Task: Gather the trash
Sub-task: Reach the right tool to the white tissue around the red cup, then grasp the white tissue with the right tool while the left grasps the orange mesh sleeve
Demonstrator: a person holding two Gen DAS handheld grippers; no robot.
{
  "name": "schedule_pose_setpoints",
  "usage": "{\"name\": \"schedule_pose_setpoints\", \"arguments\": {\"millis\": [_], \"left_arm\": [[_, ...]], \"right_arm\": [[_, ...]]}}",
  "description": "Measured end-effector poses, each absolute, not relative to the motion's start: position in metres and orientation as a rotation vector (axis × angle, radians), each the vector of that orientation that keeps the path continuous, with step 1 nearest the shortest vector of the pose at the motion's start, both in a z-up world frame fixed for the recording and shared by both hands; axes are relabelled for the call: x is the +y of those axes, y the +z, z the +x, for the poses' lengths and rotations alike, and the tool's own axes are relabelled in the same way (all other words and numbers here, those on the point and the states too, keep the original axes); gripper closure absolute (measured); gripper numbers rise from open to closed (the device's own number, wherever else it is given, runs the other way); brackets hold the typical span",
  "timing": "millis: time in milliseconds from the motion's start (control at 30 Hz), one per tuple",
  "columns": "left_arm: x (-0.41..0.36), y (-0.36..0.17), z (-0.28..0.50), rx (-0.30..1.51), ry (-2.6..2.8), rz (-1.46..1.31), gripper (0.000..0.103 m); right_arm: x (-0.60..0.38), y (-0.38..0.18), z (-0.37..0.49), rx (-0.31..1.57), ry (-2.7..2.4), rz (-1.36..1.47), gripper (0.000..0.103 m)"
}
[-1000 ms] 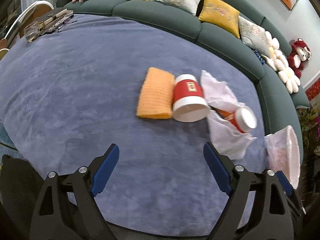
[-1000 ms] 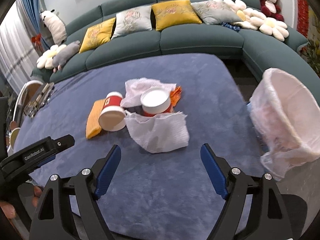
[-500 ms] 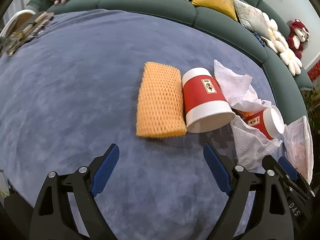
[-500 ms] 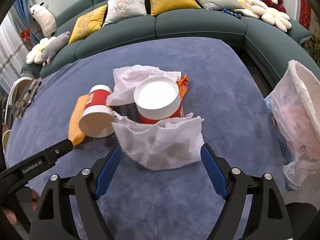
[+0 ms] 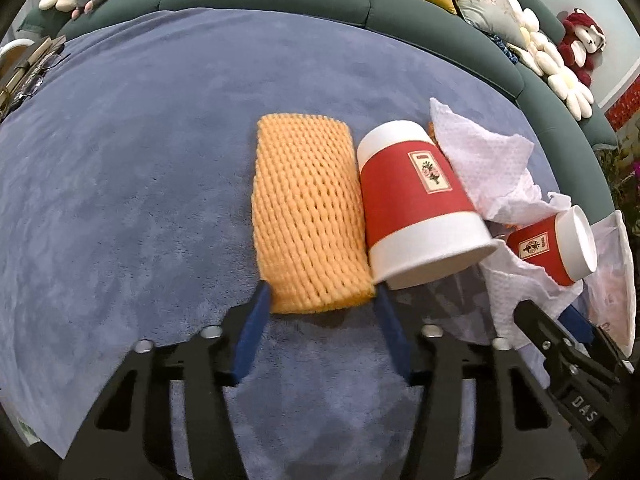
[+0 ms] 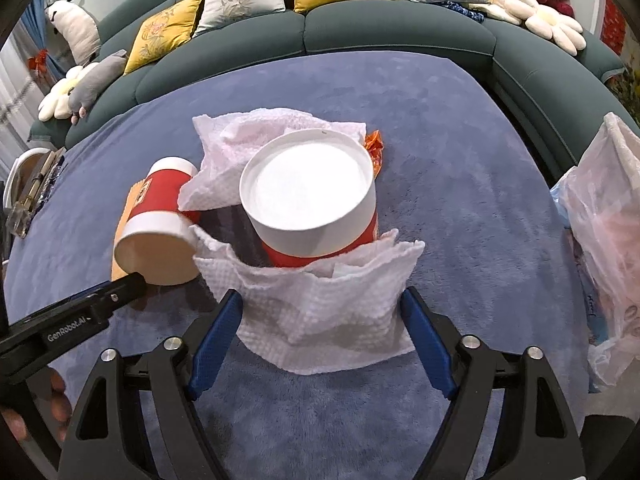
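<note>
An orange foam net (image 5: 308, 220) lies flat on the blue cloth. My left gripper (image 5: 320, 300) has its fingers on either side of the net's near end, touching it. A red and white paper cup (image 5: 416, 204) lies on its side right of the net, also in the right wrist view (image 6: 160, 224). A second cup (image 6: 308, 196) lies bottom up among white paper towels (image 6: 324, 300). My right gripper (image 6: 320, 304) is open, its fingers on either side of the near towel. A white plastic bag (image 6: 600, 232) stands at the right.
A dark green sofa (image 6: 360, 28) with cushions and plush toys curves around the far side. Glasses and small items (image 5: 28, 72) lie at the far left edge of the cloth. An orange wrapper (image 6: 374, 148) peeks out behind the towels.
Both grippers moved forward and down. The left jaws narrowed onto the foam net's near end. The right gripper came up to the near paper towel.
</note>
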State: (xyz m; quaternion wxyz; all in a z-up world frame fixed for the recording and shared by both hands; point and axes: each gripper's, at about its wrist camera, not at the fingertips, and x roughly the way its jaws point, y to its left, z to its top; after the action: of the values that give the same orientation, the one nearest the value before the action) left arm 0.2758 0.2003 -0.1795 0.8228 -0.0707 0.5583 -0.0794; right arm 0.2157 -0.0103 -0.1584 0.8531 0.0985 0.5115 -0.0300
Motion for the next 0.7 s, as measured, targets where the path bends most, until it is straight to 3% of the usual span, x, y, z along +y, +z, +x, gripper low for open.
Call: {"name": "schedule_pose_setpoints", "arguments": {"millis": [167,300,400,700], "left_arm": [[0.204,-0.175,0.272,1.184,-0.178,-0.175,0.089],[0.198,-0.169,0.261,1.173,-0.165,-0.171,0.09],[0.197,-0.162,0.247,1.171,-0.164,-0.19,0.091],[0.175,-0.145,0.201,1.168,-0.213,-0.194,0.091]], "right_arm": [[-0.01,-0.158,0.209,1.084,-0.034,0.214,0.057],[-0.011,-0.153,0.199,1.088,-0.007,0.229,0.079],[-0.012,-0.148,0.19,1.082,0.011,0.241,0.084],[-0.018,-0.122,0.155,1.018,0.041,0.283,0.086]]}}
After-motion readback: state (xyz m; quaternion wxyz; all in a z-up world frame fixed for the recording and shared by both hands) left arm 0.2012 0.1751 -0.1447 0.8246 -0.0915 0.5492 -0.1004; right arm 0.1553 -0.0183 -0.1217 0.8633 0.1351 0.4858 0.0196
